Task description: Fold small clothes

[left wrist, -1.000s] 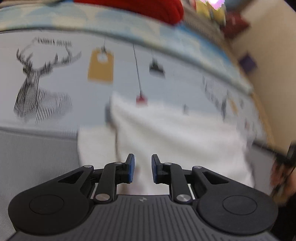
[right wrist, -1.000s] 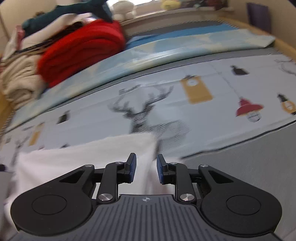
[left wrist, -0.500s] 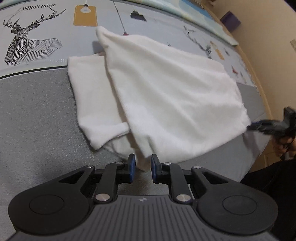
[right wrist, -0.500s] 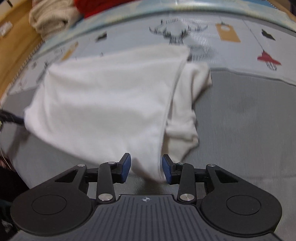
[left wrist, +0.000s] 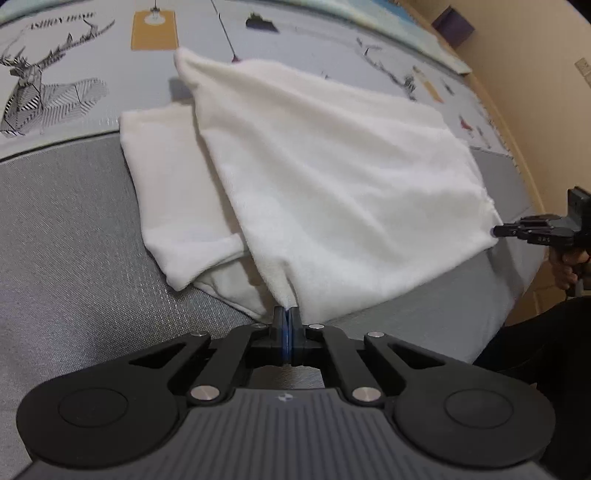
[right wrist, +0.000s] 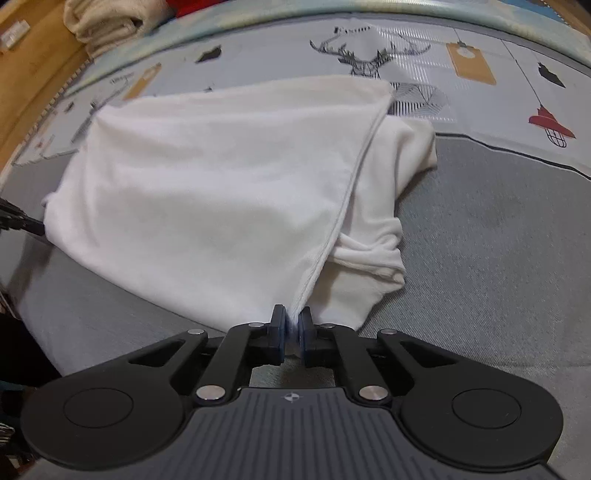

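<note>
A small white garment [left wrist: 332, 177] lies partly folded on a grey mat, its top layer stretched between both grippers. My left gripper [left wrist: 286, 318] is shut on one near corner of the top layer. My right gripper [right wrist: 291, 320] is shut on the other near corner; it also shows at the far right of the left wrist view [left wrist: 496, 231], pinching the cloth edge. The garment [right wrist: 221, 177] fills the middle of the right wrist view, with a sleeve [right wrist: 373, 254] bunched under the top layer. The left gripper's tip [right wrist: 33, 225] shows at that view's left edge.
The grey mat [left wrist: 66, 229] meets a printed play mat with a deer drawing [left wrist: 40, 96] and lamp pictures [right wrist: 550, 125]. A pile of beige cloth [right wrist: 107, 22] sits at the back left. A wooden edge [right wrist: 33, 85] and a beige wall [left wrist: 535, 85] border the area.
Both grippers have closed on the near corners of the white garment's top layer, which is now pulled taut between them. One second ago both were open and higher, looking across the mat.
</note>
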A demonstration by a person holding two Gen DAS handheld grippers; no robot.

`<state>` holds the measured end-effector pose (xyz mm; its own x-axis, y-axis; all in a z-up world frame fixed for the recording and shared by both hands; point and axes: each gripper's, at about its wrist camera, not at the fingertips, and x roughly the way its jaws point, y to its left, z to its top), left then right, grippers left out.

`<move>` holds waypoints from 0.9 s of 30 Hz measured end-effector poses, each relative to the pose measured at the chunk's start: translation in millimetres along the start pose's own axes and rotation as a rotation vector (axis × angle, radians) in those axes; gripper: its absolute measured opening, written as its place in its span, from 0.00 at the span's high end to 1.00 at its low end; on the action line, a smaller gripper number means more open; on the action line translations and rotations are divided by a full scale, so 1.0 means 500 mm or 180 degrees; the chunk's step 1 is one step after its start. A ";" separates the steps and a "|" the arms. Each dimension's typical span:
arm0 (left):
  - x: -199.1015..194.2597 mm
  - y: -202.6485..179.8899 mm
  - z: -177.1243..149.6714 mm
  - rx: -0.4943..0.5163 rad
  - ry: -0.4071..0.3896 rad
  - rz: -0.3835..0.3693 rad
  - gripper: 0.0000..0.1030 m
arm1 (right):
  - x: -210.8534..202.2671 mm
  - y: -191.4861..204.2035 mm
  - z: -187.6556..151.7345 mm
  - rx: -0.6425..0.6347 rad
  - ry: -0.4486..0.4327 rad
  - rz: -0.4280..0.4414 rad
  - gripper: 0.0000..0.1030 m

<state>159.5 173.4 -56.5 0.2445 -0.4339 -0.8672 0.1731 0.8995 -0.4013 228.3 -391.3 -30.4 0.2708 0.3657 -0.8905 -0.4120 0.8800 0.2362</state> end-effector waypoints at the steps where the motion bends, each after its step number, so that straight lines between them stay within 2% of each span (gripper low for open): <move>1: -0.006 -0.001 -0.001 -0.0002 -0.0034 -0.0014 1.00 | -0.005 0.000 0.001 0.0005 -0.0027 0.0014 0.94; 3: -0.007 -0.005 -0.003 -0.0008 -0.0058 0.0006 1.00 | -0.013 -0.001 0.000 0.0017 -0.0048 -0.0003 0.94; 8: 0.025 -0.010 -0.011 0.0029 0.0102 0.0222 0.99 | -0.017 0.004 -0.001 0.0021 -0.0036 -0.0055 0.94; 15: 0.025 -0.015 -0.006 0.0074 0.0034 0.0140 0.99 | -0.003 0.010 -0.001 -0.0049 0.0051 -0.0162 0.93; 21: 0.030 -0.029 -0.007 0.0206 0.0053 0.0243 1.00 | -0.005 0.009 0.001 -0.0056 0.0051 -0.0169 0.93; 24: -0.005 -0.031 0.001 0.0184 0.0002 0.0174 1.00 | -0.021 0.014 0.003 -0.0072 -0.0025 -0.0177 0.94; 26: -0.054 -0.024 0.001 0.0157 -0.0144 0.0251 1.00 | -0.047 0.006 0.006 0.0009 -0.0168 -0.0111 0.95; 27: -0.075 -0.017 -0.003 0.0113 -0.0198 0.0209 1.00 | -0.063 -0.001 0.007 0.0068 -0.0263 -0.0062 0.95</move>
<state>147.5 182.1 -21.2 0.3149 -0.3775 -0.8708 0.1883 0.9241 -0.3325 223.0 -402.2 -0.8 0.3498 0.3714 -0.8601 -0.3876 0.8932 0.2280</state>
